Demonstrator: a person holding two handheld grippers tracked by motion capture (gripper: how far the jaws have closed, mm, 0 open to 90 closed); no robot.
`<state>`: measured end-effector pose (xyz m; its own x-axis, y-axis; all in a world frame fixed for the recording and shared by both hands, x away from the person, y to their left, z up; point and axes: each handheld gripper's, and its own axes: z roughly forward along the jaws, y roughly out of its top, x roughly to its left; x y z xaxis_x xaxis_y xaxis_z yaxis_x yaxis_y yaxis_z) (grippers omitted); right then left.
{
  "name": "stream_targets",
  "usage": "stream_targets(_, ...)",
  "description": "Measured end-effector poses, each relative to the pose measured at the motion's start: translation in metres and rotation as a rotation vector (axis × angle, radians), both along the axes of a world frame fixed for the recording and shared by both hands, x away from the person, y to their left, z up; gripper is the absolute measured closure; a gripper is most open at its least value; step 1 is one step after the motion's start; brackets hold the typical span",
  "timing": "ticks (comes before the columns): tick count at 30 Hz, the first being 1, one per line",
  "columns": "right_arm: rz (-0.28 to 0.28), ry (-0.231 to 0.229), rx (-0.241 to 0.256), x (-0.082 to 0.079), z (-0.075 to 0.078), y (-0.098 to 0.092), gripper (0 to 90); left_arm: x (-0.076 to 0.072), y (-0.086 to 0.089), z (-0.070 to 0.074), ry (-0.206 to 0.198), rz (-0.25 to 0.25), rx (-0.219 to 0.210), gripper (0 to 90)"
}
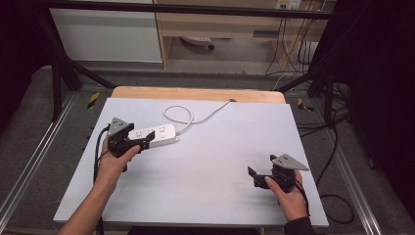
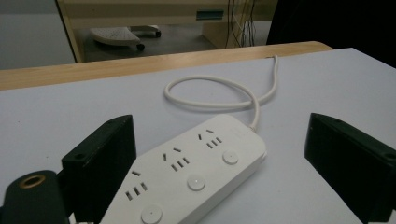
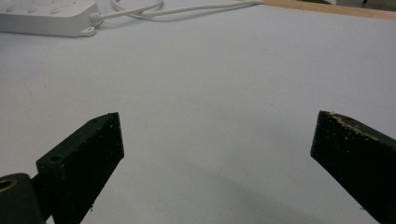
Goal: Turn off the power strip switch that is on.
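A white power strip point(image 1: 155, 135) lies on the white table top point(image 1: 210, 161), left of centre, with its white cord point(image 1: 188, 116) looping toward the far edge. My left gripper point(image 1: 139, 142) is at the strip's near end, open, its jaws standing wide on either side of the strip point(image 2: 191, 175) without touching it. The strip has three socket groups and round buttons. My right gripper point(image 1: 254, 177) is open over bare table at the near right, with nothing between its jaws. From there the power strip point(image 3: 46, 17) and its cord point(image 3: 154, 10) lie far ahead at upper left.
A wooden strip point(image 1: 198, 93) runs along the table's far edge. Beyond it stand a wooden desk point(image 1: 220, 24) and hanging cables point(image 1: 293, 44). Black frame bars point(image 1: 63, 63) flank the table. Cables point(image 1: 337, 196) lie on the floor to the right.
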<state>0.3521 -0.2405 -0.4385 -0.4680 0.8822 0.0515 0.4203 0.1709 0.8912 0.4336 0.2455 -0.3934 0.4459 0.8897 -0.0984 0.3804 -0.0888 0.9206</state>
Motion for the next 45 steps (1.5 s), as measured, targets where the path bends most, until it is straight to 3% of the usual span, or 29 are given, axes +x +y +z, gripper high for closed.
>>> stream_targets(12,-0.007,0.002,0.005,0.0,0.0,-0.003,2.8,0.016,0.006,-0.006,0.047,0.051,-0.009,15.4)
stream_targets(17,-0.006,0.007,0.004,0.0,0.0,-0.003,2.8,0.017,0.008,-0.007,0.051,0.053,-0.012,28.4)
stream_targets(21,-0.006,0.008,0.005,0.0,0.0,-0.003,2.7,0.018,0.01,-0.007,0.055,0.046,-0.019,47.0)
stream_targets(26,-0.005,0.015,-0.001,0.001,0.001,-0.004,2.7,0.02,0.012,-0.01,0.084,0.022,-0.022,60.3)
stream_targets(30,-0.005,0.017,-0.003,0.001,0.001,-0.005,2.6,0.021,0.011,-0.011,0.083,0.01,-0.016,68.5)
stream_targets(33,-0.002,0.025,-0.002,0.001,0.001,-0.005,2.5,0.021,0.01,-0.012,0.088,0.006,-0.035,74.0)
stream_targets(39,-0.006,0.03,0.002,0.0,0.002,-0.006,2.5,0.024,0.008,-0.016,0.097,0.003,-0.011,84.6)
stream_targets(45,-0.005,0.031,0.006,0.0,0.003,-0.007,2.4,0.027,0.006,-0.021,0.103,-0.002,0.01,88.8)
